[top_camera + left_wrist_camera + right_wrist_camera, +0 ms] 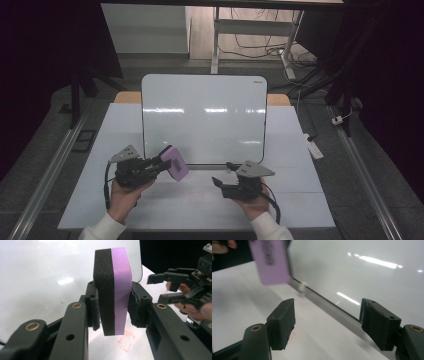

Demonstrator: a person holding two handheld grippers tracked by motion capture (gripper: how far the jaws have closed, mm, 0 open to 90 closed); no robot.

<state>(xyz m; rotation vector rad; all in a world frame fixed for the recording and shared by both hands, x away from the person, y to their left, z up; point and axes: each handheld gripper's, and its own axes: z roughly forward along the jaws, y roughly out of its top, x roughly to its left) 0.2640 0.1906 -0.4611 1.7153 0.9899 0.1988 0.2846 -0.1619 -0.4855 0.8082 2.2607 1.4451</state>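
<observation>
left gripper (113, 306) jaws pinch the purple eraser (113, 290) upright between them; right gripper (327, 325) jaws spread.

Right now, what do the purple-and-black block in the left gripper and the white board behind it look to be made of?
The eraser block looks like two bonded layers: a coarse, porous black foam or felt with a pitted surface, and a smooth, matte purple foam or soft plastic backing with dark print. The whiteboard appears to be glossy coated sheet, judging by sharp light reflections, with a thin dark rim. The left gripper clamps the block.
</observation>
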